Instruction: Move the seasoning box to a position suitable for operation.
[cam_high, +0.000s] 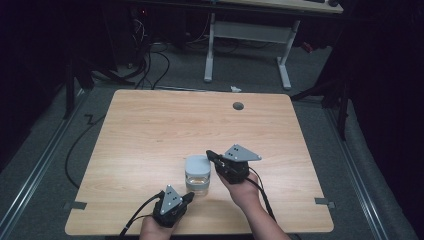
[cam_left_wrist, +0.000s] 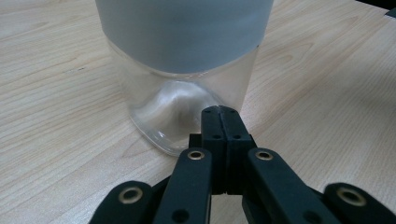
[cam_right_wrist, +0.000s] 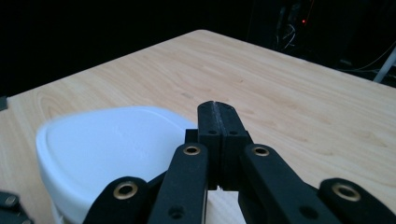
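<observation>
High view: clear glass jar with a pale grey lid stands near the worktop's front edge between both grippers. Left gripper and right gripper have fingers fully closed, empty. A sideways nudge might tip it.

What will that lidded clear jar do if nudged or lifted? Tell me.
The jar looks like smooth, rigid glass, so probably slippery and breakable. Its wide base suggests sliding rather than tipping. The white lid may come loose.
</observation>
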